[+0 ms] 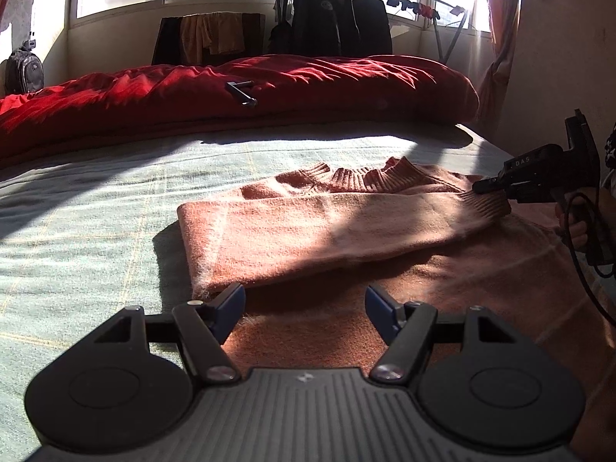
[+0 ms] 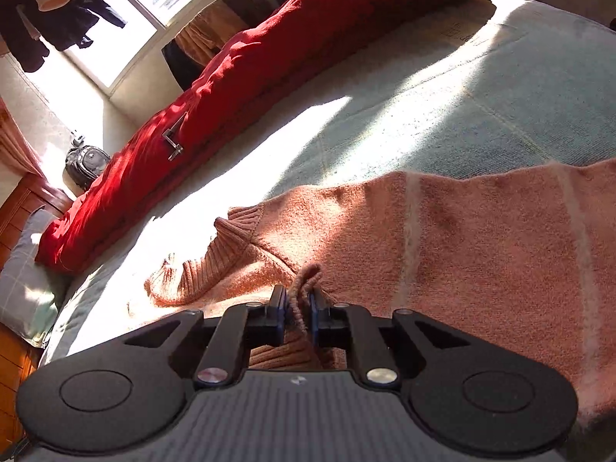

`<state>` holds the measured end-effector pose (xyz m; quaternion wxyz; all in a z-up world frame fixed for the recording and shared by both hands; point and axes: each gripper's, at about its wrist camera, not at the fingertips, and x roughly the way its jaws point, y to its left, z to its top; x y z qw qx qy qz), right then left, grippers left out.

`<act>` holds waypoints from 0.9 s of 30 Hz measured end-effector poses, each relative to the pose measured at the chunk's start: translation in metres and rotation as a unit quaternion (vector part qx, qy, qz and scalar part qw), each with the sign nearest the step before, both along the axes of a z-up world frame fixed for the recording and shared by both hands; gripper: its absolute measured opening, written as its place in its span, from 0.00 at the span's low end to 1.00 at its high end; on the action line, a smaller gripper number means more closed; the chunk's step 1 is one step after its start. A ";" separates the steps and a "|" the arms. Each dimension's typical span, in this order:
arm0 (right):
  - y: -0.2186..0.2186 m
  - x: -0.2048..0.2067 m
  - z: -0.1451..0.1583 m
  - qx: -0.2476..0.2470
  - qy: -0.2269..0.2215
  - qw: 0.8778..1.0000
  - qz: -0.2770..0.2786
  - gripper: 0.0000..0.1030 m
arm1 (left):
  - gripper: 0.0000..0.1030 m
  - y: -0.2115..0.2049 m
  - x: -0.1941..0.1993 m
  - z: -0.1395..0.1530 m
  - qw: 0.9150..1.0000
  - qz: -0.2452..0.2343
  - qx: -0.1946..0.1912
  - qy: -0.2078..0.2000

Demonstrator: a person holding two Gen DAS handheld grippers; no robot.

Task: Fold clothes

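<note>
A fuzzy salmon-pink sweater (image 1: 346,231) lies flat on the pale green bed cover (image 1: 96,211), its ribbed collar (image 1: 358,177) toward the far side. One sleeve (image 1: 308,227) is folded across the body. My left gripper (image 1: 304,308) is open and empty, just above the sweater's near part. My right gripper (image 1: 489,186) shows in the left wrist view at the right, shut on the sleeve's ribbed cuff (image 1: 487,204). In the right wrist view my right gripper (image 2: 298,304) pinches that ribbed cuff (image 2: 304,281) over the sweater (image 2: 481,238).
A rumpled red duvet (image 1: 250,88) lies along the far side of the bed with a small metal crank (image 1: 242,92) on it. Behind it are windows, a rack of dark clothes (image 1: 335,19) and a backpack (image 1: 23,71). A wall is at the right.
</note>
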<state>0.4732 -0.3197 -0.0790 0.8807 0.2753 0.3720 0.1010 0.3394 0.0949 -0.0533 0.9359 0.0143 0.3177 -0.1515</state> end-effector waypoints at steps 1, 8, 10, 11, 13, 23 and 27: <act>0.002 0.000 0.005 -0.005 -0.009 1.000 0.006 0.12 | 0.68 0.000 0.000 0.000 1.000 0.001 0.000 0.000; 0.005 0.009 0.033 -0.032 -0.052 0.998 0.017 0.12 | 0.68 0.001 0.002 0.003 1.000 -0.001 -0.001 -0.008; 0.008 0.013 0.026 -0.049 -0.031 0.998 0.015 0.13 | 0.68 0.001 0.002 0.003 1.000 -0.002 -0.001 -0.008; 0.010 0.015 0.023 -0.057 -0.021 0.998 0.014 0.14 | 0.68 0.001 0.002 0.002 1.000 -0.002 -0.001 -0.007; 0.012 0.015 0.014 -0.087 0.004 0.996 0.002 0.22 | 0.68 0.002 0.001 0.002 1.000 -0.001 0.000 -0.007; 0.034 -0.006 0.037 -0.041 -0.027 0.998 0.036 0.47 | 0.68 0.001 0.014 0.003 1.000 -0.014 0.007 -0.013; 0.045 -0.008 0.023 -0.013 0.001 0.999 0.051 0.49 | 0.68 -0.001 0.013 0.003 1.000 -0.020 0.003 -0.015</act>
